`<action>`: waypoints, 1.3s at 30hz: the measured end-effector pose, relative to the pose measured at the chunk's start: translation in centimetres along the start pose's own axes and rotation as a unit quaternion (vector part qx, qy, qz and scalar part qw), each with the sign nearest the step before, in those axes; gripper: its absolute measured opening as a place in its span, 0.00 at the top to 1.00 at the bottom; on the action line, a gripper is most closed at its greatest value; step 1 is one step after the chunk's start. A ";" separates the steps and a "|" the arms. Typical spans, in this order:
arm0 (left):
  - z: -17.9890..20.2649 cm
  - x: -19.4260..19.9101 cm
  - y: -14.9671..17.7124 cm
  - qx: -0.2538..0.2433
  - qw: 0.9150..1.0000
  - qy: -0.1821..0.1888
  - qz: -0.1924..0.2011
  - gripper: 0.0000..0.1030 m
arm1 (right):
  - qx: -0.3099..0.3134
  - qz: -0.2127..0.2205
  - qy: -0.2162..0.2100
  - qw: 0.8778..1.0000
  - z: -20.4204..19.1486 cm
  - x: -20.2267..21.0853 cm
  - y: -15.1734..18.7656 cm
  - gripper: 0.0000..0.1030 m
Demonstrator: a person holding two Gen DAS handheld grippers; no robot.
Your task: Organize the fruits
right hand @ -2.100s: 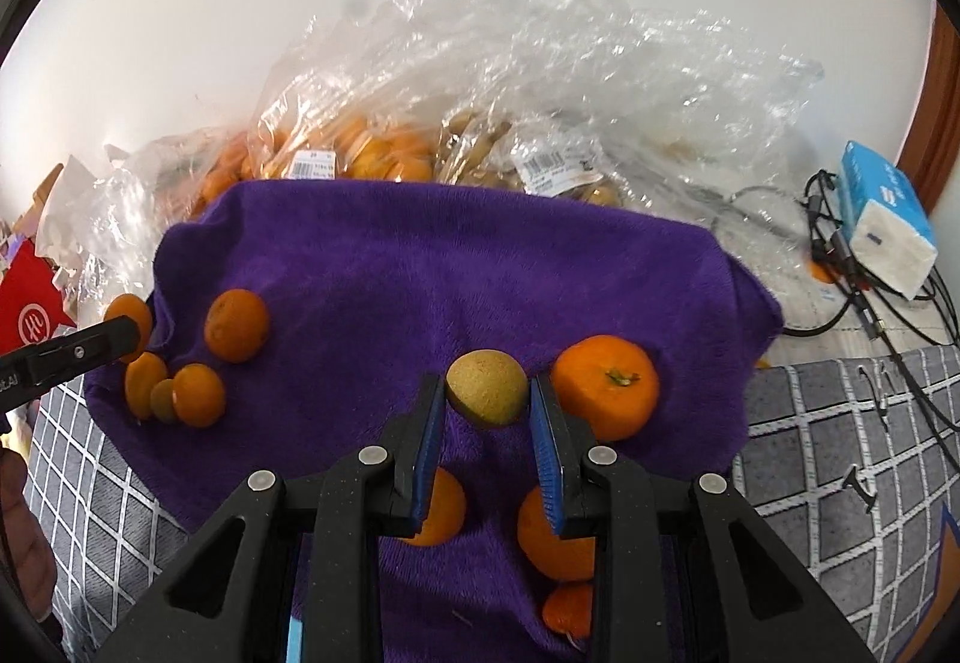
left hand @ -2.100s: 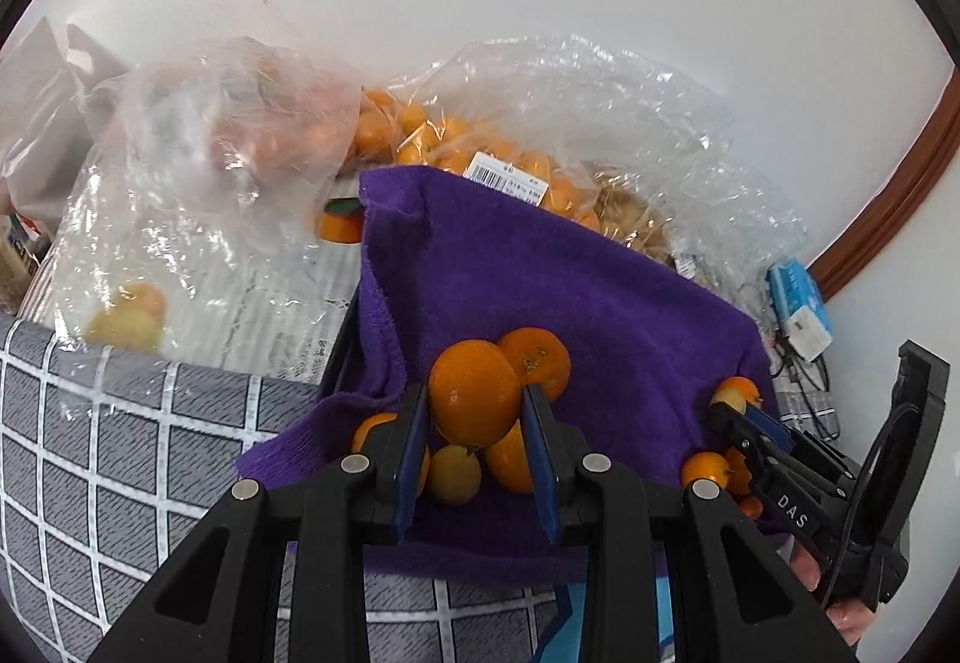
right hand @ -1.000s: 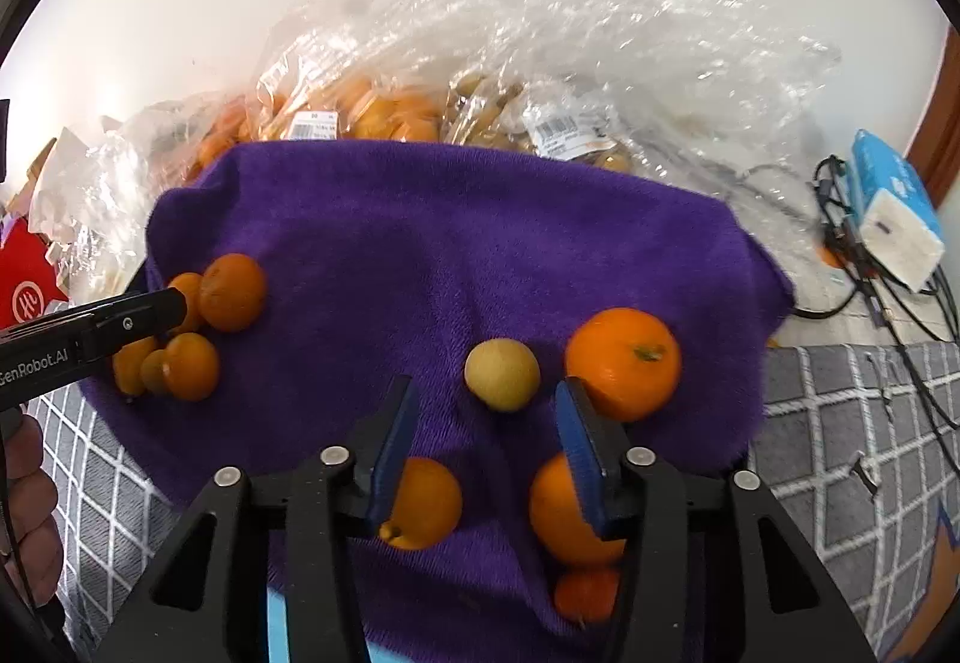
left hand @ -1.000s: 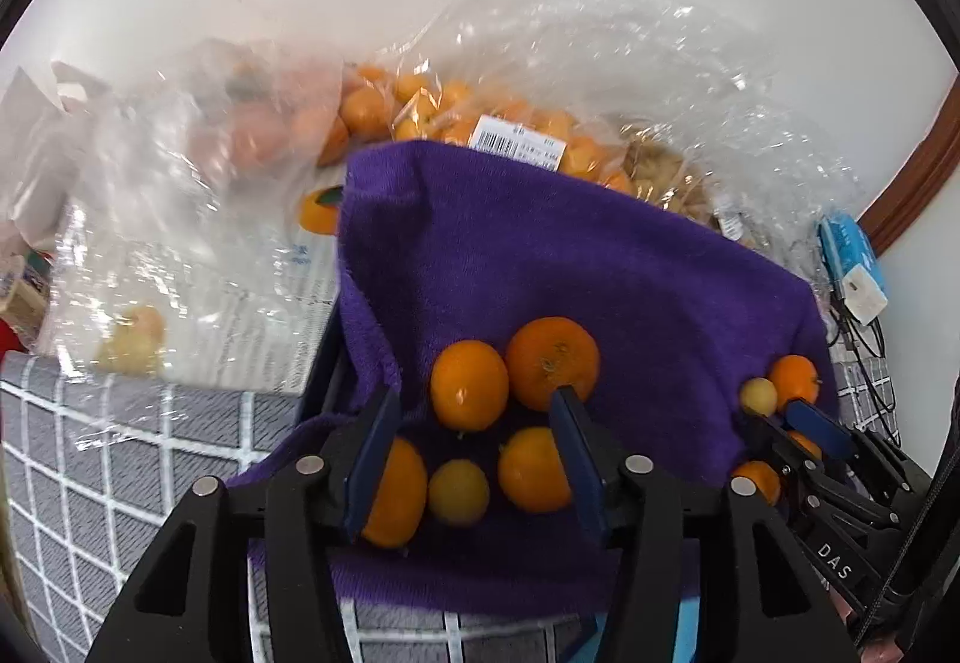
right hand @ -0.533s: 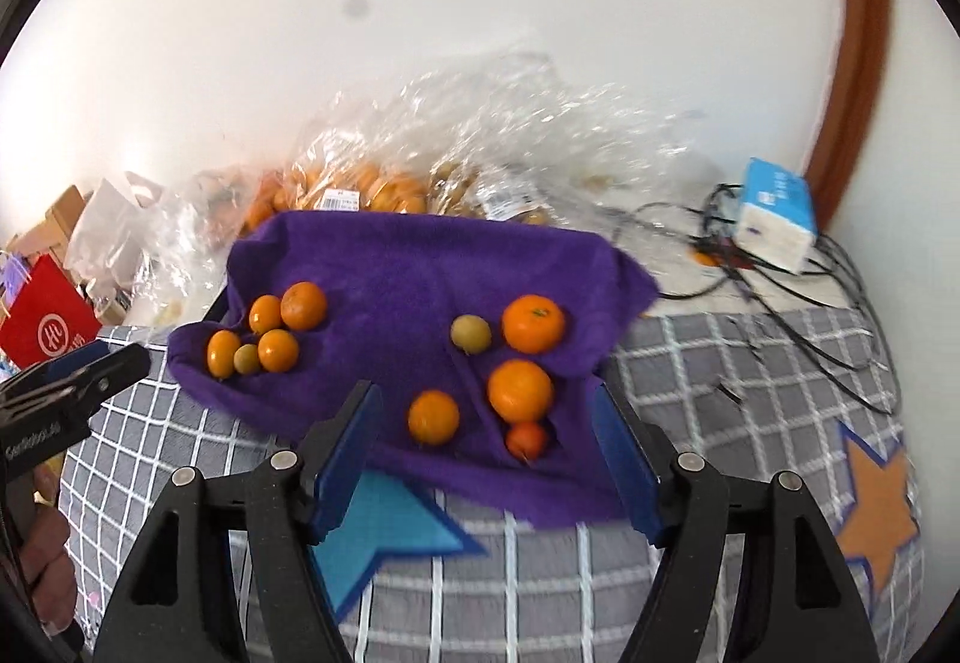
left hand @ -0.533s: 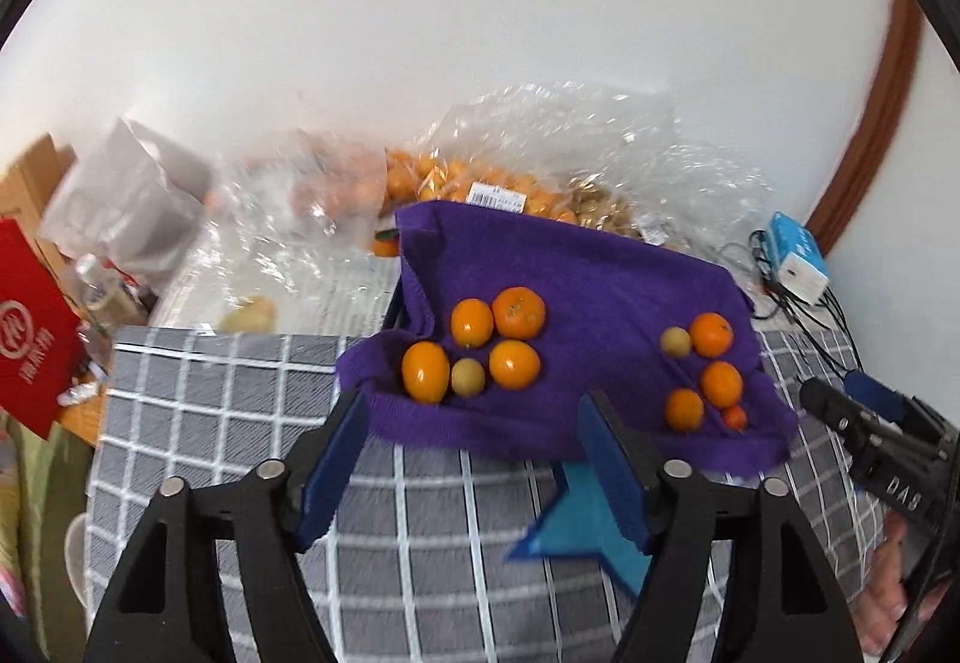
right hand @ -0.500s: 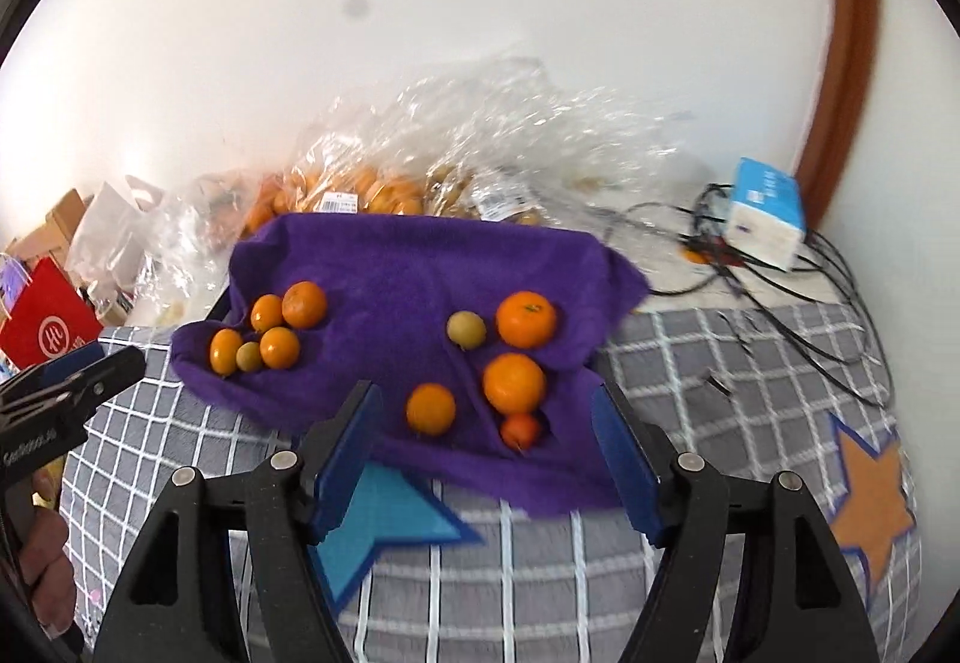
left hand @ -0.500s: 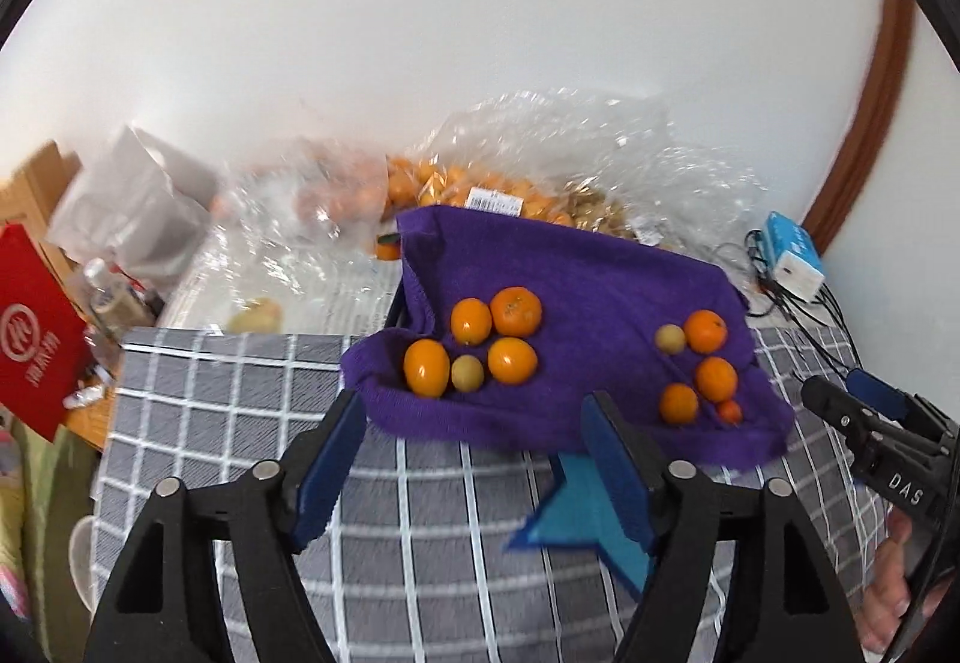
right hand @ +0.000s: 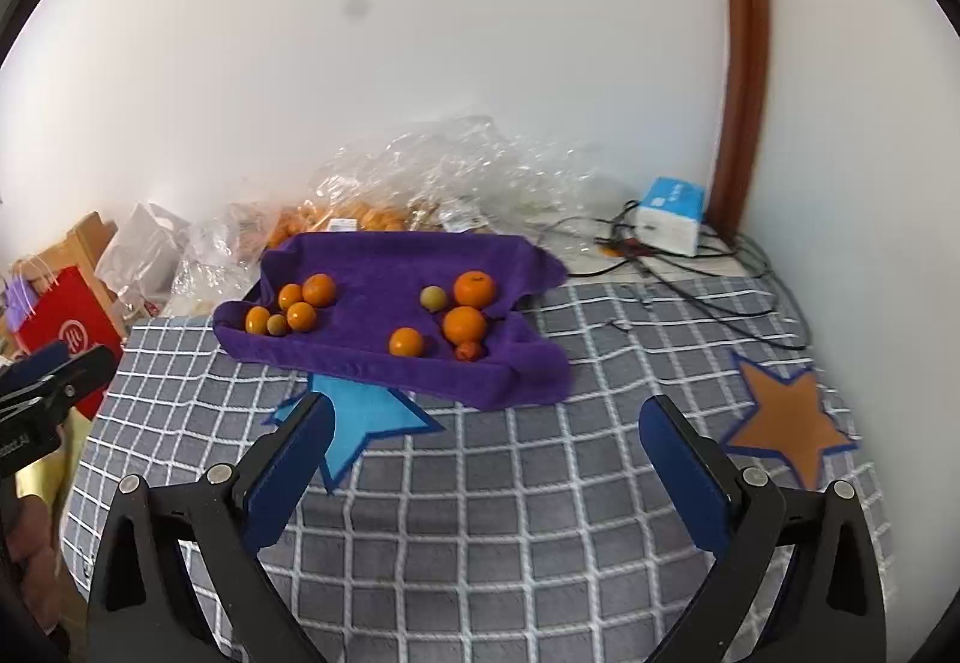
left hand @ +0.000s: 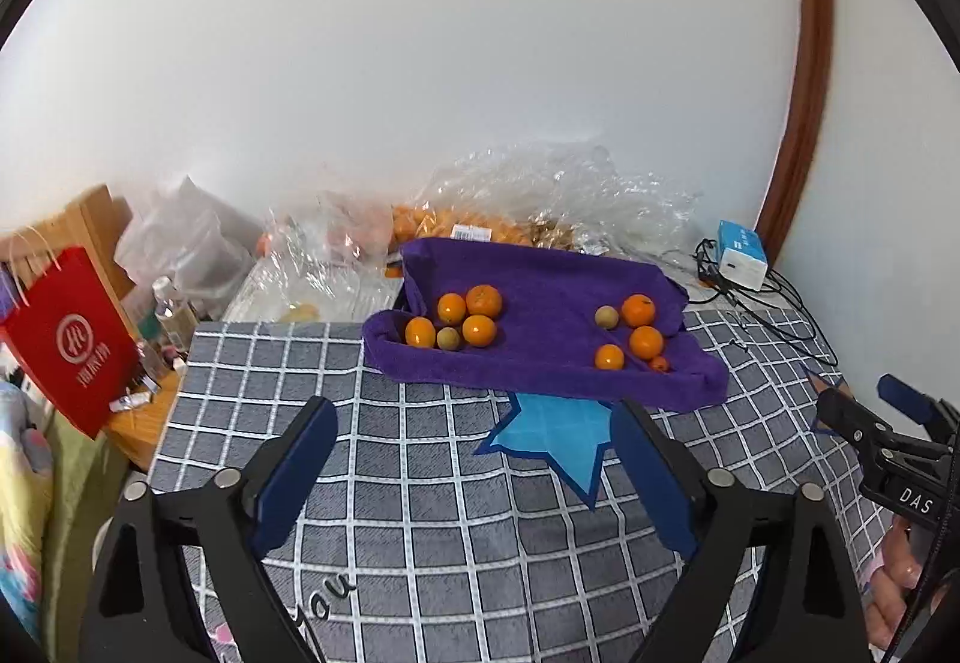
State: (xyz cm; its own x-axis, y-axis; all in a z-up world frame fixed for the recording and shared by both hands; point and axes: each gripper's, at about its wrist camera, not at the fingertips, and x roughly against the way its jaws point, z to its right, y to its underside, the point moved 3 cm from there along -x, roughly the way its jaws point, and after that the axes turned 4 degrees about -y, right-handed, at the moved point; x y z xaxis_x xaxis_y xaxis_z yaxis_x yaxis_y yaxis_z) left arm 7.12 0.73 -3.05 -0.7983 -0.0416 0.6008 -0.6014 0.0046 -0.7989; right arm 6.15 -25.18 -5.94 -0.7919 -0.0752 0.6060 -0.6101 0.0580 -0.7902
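Note:
A purple towel point(left hand: 540, 291) lies at the far side of the checked bedspread and also shows in the right wrist view point(right hand: 384, 267). Two groups of fruit sit on it: a left group of oranges point(left hand: 462, 318) with one small greenish fruit point(left hand: 447, 339), and a right group of oranges point(left hand: 642, 327) with a greenish fruit point(left hand: 606, 316). My left gripper point(left hand: 474, 423) is open and empty, well back from the towel. My right gripper point(right hand: 486, 423) is open and empty, also well back.
Clear plastic bags of oranges point(left hand: 480, 225) lie behind the towel against the wall. A red paper bag point(left hand: 72, 339) stands at the left. A blue-white box point(left hand: 741, 252) and cables lie at the right. Blue star point(left hand: 552, 429) and orange star point(right hand: 786, 423) patches mark the bedspread.
Both grippers let go of their fruit on the towel, opened wide, and pulled back and up. The whole towel and bedspread now show.

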 end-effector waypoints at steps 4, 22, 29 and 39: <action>0.5 1.9 0.6 -0.001 1.000 0.004 0.012 0.07 | 0.002 0.014 0.015 1.000 0.3 2.5 0.8 0.02; 0.2 3.4 2.0 0.012 1.000 0.008 0.026 0.07 | 0.007 0.031 0.030 0.999 0.1 5.3 2.6 0.02; -0.4 3.5 2.2 0.018 1.000 0.006 0.024 0.07 | 0.005 0.034 0.024 0.999 -0.4 5.4 2.7 0.02; -0.1 3.6 2.4 0.013 1.000 0.007 0.023 0.07 | -0.001 0.037 0.025 0.999 -0.3 5.6 2.6 0.02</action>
State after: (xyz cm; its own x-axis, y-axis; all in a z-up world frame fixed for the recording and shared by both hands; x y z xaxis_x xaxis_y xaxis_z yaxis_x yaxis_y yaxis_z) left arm 2.81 0.69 -2.76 -0.8256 -0.0286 0.5636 -0.5633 -0.0193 -0.8261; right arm 0.12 -25.17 -4.58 -0.8355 -0.0203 0.5491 -0.5492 0.0627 -0.8333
